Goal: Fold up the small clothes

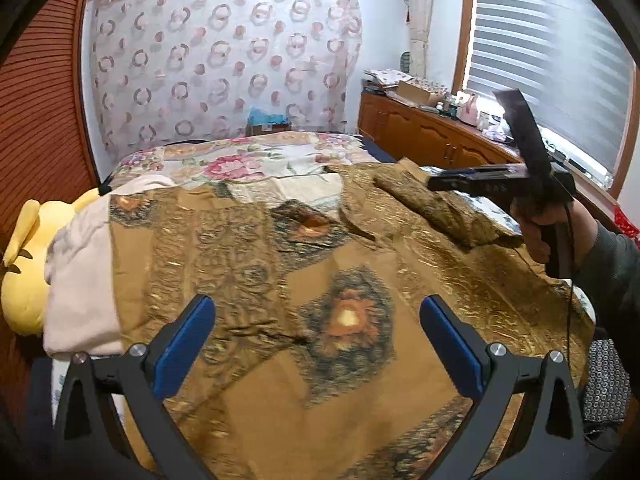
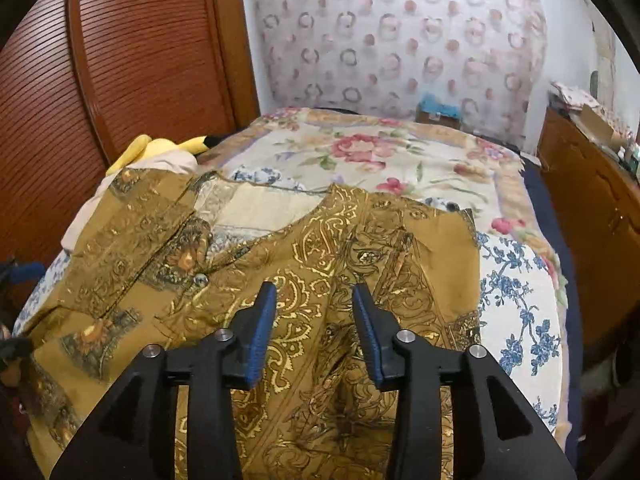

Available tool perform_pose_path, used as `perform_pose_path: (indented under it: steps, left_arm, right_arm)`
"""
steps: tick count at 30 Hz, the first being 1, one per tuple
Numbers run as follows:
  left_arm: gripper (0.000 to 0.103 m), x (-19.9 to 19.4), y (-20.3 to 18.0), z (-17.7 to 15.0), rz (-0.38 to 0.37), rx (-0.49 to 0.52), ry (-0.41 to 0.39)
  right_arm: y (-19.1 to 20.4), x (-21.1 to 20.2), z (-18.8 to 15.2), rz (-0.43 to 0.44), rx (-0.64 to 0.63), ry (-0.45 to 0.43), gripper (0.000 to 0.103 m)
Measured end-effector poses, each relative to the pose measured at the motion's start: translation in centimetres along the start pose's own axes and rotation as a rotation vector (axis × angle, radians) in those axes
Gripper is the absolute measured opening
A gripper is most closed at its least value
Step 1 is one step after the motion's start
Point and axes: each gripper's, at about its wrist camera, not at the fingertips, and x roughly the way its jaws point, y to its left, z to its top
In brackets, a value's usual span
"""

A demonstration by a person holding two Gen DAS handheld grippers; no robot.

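Note:
An ochre shirt with gold and dark flower prints [image 1: 280,240] lies spread over the bed, one part folded across at the right [image 1: 432,208]. My left gripper [image 1: 316,308] hovers above its near half, jaws wide open and empty. In the right wrist view the same shirt [image 2: 400,240] fills the foreground, a button [image 2: 200,279] showing at its left. My right gripper [image 2: 315,290] stands open just over the cloth, with nothing pinched between its blue pads [image 2: 260,320]. From the left wrist view the right gripper [image 1: 440,182] is held by a hand above the folded part.
A floral quilt [image 1: 240,164] covers the bed under the shirt. A yellow plush toy [image 1: 24,264] and a white cloth [image 1: 80,280] lie at the left edge. A wooden cabinet [image 1: 420,132] with clutter stands at the right, a slatted wooden door [image 2: 120,60] at the left.

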Motion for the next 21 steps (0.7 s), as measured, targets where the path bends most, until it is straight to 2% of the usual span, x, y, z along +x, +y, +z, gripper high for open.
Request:
perform_pose_path:
  steps: [3, 10, 13, 17, 21]
  left_arm:
    - [0.103, 0.2, 1.6, 0.5, 0.049, 0.002, 0.005]
    - [0.103, 1.2, 5.3, 2.0, 0.105, -0.025, 0.021]
    - [0.103, 1.8, 6.6, 2.6, 0.132, -0.026, 0.034]
    - [0.103, 2.9, 8.3, 3.6, 0.163, -0.044, 0.059]
    - [0.103, 4.0, 10.0, 4.1, 0.21, -0.049, 0.087]
  right_arm:
    - [-0.9, 0.3, -0.5, -0.036, -0.012, 0.018, 0.046]
    - [-3.6, 0.2, -0.4, -0.019, 0.036, 0.011, 0.047]
    - [-5.3, 0.4, 0.6, -0.067, 0.054, 0.002, 0.047]
    - [-6.9, 2.3, 1.2, -0.164, 0.017, 0.073, 0.047]
    - [-7.2, 4.4, 0.9, -0.171, -0.021, 0.145, 0.047]
